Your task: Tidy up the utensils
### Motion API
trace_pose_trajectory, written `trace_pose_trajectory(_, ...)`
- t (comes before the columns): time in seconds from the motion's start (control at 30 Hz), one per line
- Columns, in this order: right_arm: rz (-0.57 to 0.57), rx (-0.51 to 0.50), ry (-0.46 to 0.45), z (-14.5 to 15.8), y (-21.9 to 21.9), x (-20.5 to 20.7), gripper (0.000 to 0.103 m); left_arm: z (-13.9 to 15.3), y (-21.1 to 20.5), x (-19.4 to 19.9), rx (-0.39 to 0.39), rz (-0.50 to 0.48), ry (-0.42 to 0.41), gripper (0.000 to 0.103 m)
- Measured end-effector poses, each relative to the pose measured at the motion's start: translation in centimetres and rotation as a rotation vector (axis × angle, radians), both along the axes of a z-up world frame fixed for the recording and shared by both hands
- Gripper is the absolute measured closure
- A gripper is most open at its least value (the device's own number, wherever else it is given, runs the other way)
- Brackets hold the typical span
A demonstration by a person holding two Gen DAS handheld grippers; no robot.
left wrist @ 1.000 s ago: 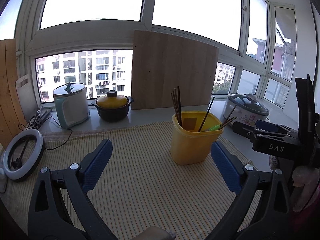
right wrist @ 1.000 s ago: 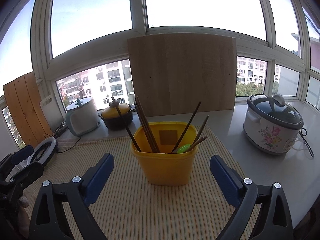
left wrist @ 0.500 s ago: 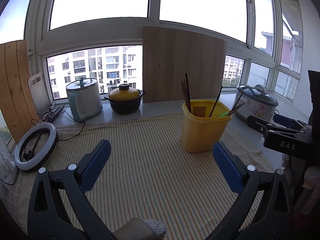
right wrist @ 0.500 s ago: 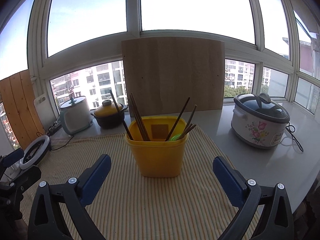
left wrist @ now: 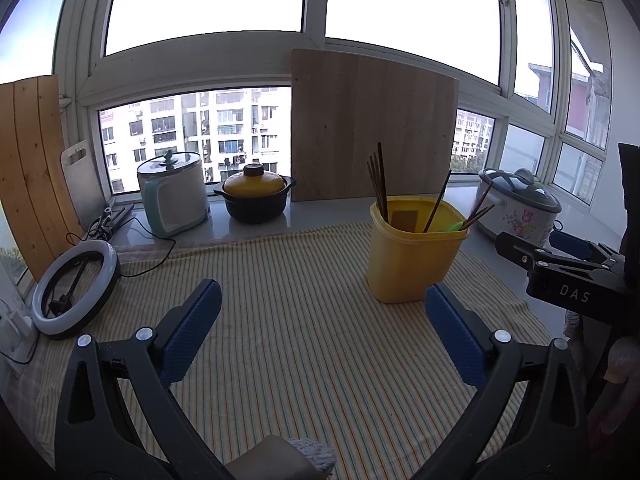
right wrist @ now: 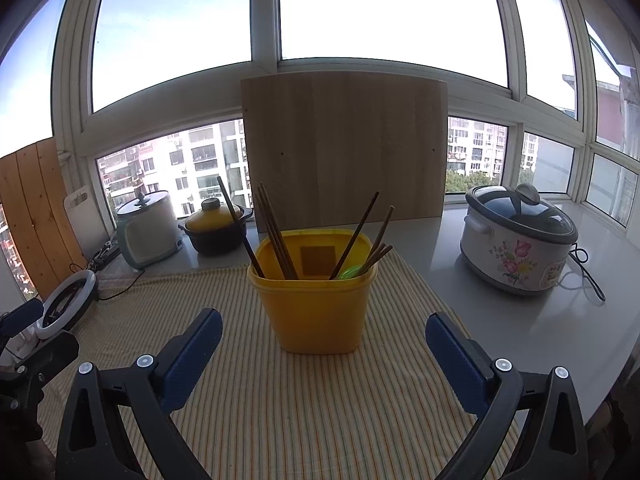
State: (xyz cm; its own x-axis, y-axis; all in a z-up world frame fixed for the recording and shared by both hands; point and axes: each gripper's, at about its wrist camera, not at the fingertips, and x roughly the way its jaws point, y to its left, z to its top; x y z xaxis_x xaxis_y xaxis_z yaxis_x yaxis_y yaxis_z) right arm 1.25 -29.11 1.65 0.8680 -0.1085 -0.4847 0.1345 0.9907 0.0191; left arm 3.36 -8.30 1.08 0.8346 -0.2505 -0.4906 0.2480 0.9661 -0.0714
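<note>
**While both grippers idle: utensils gathered in the yellow container**

With its jaws spread wide and empty, the left gripper (left wrist: 322,332) sits over the striped cloth (left wrist: 304,360). At its 1 o'clock stands the yellow container (left wrist: 412,256), upright on the cloth, holding dark chopsticks (right wrist: 276,236) and a green utensil (right wrist: 349,273). Facing the container at 12 o'clock, the right gripper (right wrist: 322,350) is likewise agape, holding nothing.

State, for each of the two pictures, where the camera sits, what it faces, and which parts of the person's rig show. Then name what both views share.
Left wrist: sits on the left claw, open, facing the striped cloth; the right claw shows at the right edge.
Right wrist: sits on the right claw, open, facing the yellow bin head-on; the left claw shows at the lower left.
Shared: bin, chopsticks, wooden board, floral cooker.
</note>
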Motion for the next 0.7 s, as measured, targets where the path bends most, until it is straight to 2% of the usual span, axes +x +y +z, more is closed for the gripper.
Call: trace_pose_trajectory(0.7,0.005,0.003,0.001,0.03,0.34,0.09,0.000,-0.31,0.12,0.16,0.001,-0.001,0.006,0.000)
